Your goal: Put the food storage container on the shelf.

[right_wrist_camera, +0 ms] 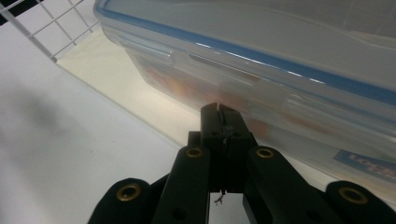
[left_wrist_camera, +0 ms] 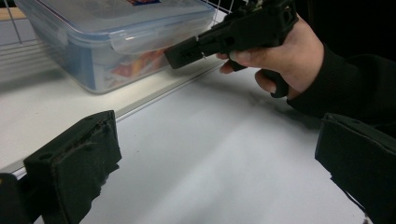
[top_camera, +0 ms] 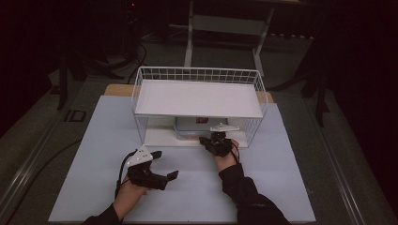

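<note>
The right gripper (right_wrist_camera: pixel 223 122) has its jaws pressed together with nothing between them, their tips just short of the near wall of the box (right_wrist_camera: pixel 261 70), which stands right ahead of them on the lower shelf of the wire rack (top_camera: pixel 199 74). The left gripper (top_camera: pixel 159 165) rests on the desk (top_camera: pixel 281 178), jaws wide apart and empty, with the box ahead and to the left of them.

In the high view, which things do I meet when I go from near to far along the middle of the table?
Left tool → right tool → clear plastic box on the lower level of the white wire rack → metal frame on the floor behind the table.
</note>
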{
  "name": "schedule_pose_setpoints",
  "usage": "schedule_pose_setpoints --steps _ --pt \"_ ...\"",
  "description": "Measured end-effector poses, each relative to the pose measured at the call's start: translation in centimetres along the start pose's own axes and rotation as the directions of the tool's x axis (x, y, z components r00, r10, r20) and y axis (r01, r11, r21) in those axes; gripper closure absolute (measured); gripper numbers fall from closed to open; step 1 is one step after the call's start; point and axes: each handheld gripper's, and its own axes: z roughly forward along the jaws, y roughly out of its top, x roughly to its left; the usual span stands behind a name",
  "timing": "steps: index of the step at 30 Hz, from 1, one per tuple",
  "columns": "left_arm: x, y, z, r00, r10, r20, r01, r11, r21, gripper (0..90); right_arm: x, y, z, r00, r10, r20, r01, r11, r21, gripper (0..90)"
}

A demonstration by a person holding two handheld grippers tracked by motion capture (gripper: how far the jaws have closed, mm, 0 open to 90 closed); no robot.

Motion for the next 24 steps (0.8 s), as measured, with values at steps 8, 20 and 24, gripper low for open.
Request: schedule_pose_setpoints --steps 8,20,24 --pt "0.2 0.0 -0.2 0.9999 -0.010 -0.010 0.010 1.0000 -0.002 0.0 0.2 0.5 0.9 1.0000 0.000 -0.006 0.000 1.000 0.007 89.6" --pt "0.2 0.4 -0.8 0.9999 0.008 -0.014 -0.009 0.9998 -0.018 0.0 1.6 0.0 -1.2 0.9967 -0.045 -0.067 0.043 0.999 -0.033 53.1" --pt "0.1 0.4 -0.8 0.9999 0.011 -0.002 -0.011 0.9997 -0.020 0.0 1.7 -0.6 -2.3 0.9951 -0.049 -0.086 0.045 0.998 -0.047 34.4"
